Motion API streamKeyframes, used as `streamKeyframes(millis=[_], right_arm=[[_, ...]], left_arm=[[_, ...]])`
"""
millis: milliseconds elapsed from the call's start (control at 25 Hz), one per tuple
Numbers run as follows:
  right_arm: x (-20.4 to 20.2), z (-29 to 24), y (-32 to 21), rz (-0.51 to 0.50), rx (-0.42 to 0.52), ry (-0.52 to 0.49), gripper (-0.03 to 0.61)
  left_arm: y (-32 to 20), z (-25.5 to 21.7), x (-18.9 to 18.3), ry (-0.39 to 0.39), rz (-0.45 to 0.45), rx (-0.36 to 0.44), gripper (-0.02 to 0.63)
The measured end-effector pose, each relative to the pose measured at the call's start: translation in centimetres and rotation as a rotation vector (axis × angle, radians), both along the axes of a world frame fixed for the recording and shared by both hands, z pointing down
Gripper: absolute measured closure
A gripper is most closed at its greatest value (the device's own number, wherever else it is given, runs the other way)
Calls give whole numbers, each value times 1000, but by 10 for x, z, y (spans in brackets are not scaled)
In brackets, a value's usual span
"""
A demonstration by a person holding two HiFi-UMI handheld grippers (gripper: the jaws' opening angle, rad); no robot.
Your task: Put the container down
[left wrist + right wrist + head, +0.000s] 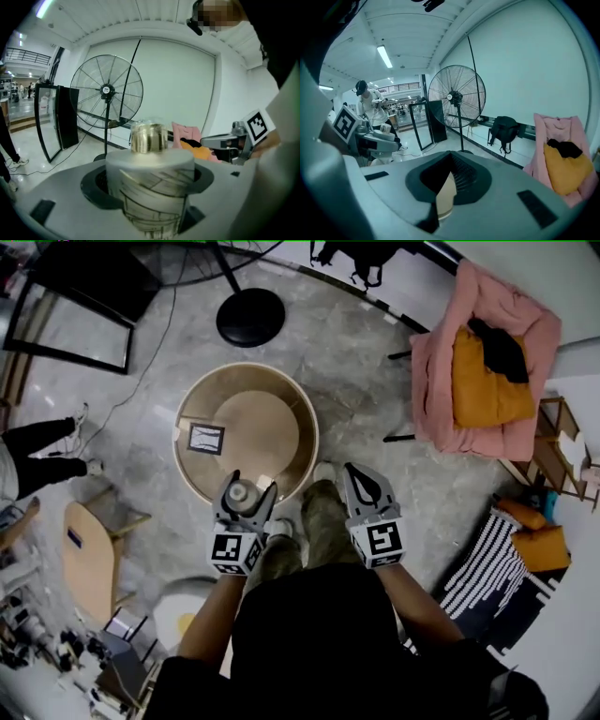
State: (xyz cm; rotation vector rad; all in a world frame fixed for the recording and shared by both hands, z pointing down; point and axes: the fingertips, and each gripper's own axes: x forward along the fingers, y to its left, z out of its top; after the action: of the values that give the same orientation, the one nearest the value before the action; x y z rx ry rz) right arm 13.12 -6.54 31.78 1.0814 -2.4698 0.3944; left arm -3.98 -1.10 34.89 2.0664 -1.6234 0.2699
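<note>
My left gripper (pixel 246 487) is shut on the container (pixel 241 493), a small round jar with a white lid, a metal knob and a line-patterned body (pixel 151 194). It hangs upright over the near rim of the round wooden table (pixel 272 423). In the left gripper view the jar fills the gap between the jaws. My right gripper (pixel 357 476) is shut and empty, level with the left one, to the right of the table and above the floor. Its tips meet in the right gripper view (pixel 450 157). The person's shoes (pixel 323 472) show between the two grippers.
A small framed card (pixel 206 438) lies on the table's left side. A standing fan's black base (pixel 250 317) is behind the table. A pink chair with a yellow cushion (pixel 487 371) stands at right, a wooden chair (pixel 89 559) at left. Another person's legs (pixel 37 451) are at the far left.
</note>
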Motion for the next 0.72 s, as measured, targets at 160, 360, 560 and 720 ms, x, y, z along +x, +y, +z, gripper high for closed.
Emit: streamKeyframes(millis=[160, 360, 560, 720], right_arm=[[-5, 35, -16, -70, -24, 8, 557], [1, 83, -38, -97, -19, 39, 557], [20, 136, -53, 2, -49, 38, 557], [33, 185, -54, 73, -94, 56, 557]], left_arm=[[-22, 44, 0, -49, -28, -52, 270], [-50, 94, 9, -92, -43, -50, 270], [-78, 156, 20, -59, -4, -49, 270], [-101, 205, 20, -78, 51, -29, 270]])
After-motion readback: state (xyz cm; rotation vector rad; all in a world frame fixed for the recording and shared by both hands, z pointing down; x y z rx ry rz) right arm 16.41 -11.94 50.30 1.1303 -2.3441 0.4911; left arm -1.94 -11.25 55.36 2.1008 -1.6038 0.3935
